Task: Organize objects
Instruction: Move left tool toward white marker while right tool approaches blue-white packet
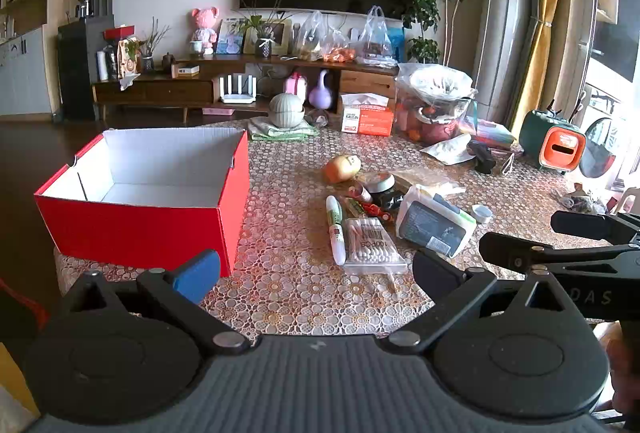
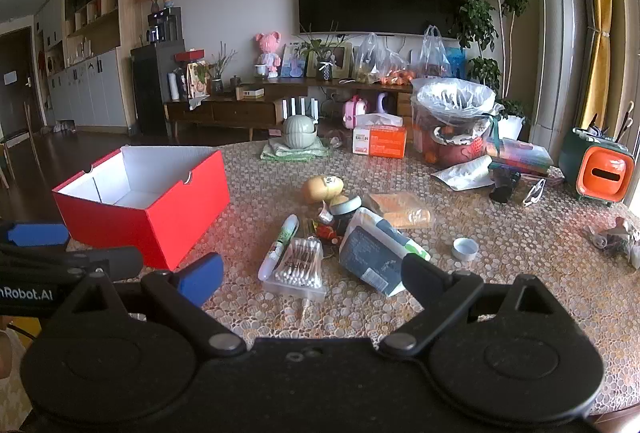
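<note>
An empty red box (image 1: 140, 217) (image 2: 160, 209) with a white inside stands at the table's left. Right of it lies a loose pile: a clear cotton swab box (image 1: 372, 245) (image 2: 298, 269), a white tube (image 1: 335, 229) (image 2: 278, 247), a dark wipes pack (image 1: 434, 223) (image 2: 370, 253), a dark jar (image 1: 382, 189) (image 2: 344, 211) and a yellow-brown toy (image 1: 342, 167) (image 2: 322, 187). My left gripper (image 1: 316, 269) hovers open near the table's front edge, nothing between its fingers. My right gripper (image 2: 312, 271) is also open and empty, just in front of the swab box.
A small white cap (image 2: 465, 249) lies right of the pile. At the back stand an orange tissue box (image 1: 368, 119), a bagged red pot (image 1: 434, 109) and a green-orange holder (image 2: 600, 169). A patterned cloth covers the table (image 1: 280, 293).
</note>
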Motion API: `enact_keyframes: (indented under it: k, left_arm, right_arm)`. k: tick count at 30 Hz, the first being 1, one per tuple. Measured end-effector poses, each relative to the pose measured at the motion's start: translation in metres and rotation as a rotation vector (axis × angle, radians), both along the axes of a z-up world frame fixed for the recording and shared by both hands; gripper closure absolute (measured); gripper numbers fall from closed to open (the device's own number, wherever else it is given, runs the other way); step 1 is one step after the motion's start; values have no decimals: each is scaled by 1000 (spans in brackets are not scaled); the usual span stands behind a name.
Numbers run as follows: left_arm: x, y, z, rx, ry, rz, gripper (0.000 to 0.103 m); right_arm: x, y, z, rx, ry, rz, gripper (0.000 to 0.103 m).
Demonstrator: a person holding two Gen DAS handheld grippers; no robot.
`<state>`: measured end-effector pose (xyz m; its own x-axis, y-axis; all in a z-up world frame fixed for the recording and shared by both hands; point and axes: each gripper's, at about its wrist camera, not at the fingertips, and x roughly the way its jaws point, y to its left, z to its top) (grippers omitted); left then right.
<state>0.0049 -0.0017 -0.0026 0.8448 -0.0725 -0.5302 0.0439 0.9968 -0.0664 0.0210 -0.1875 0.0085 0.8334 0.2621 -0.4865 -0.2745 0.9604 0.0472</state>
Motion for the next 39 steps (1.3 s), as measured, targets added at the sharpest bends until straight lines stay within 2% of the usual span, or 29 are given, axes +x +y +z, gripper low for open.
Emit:
enact_keyframes:
  k: [11, 20, 26, 28, 39]
  left_arm:
    - [13, 0, -2, -3, 20, 11, 0]
    - [42, -17, -18, 27, 71, -50, 0]
    - [86, -33, -33, 118, 100, -99, 0]
    - [103, -37, -39, 137, 113, -95, 0]
    - [198, -38, -86, 127, 220, -3, 1]
  right_arm:
    - [9, 2, -2, -7, 10, 3, 7]
    - [35, -9, -20, -15, 61, -15, 9]
    - [67, -20, -32, -77, 45, -35, 10]
    - [81, -24, -39, -95, 52, -44, 15]
    - [134, -37, -75, -174, 112, -41, 20]
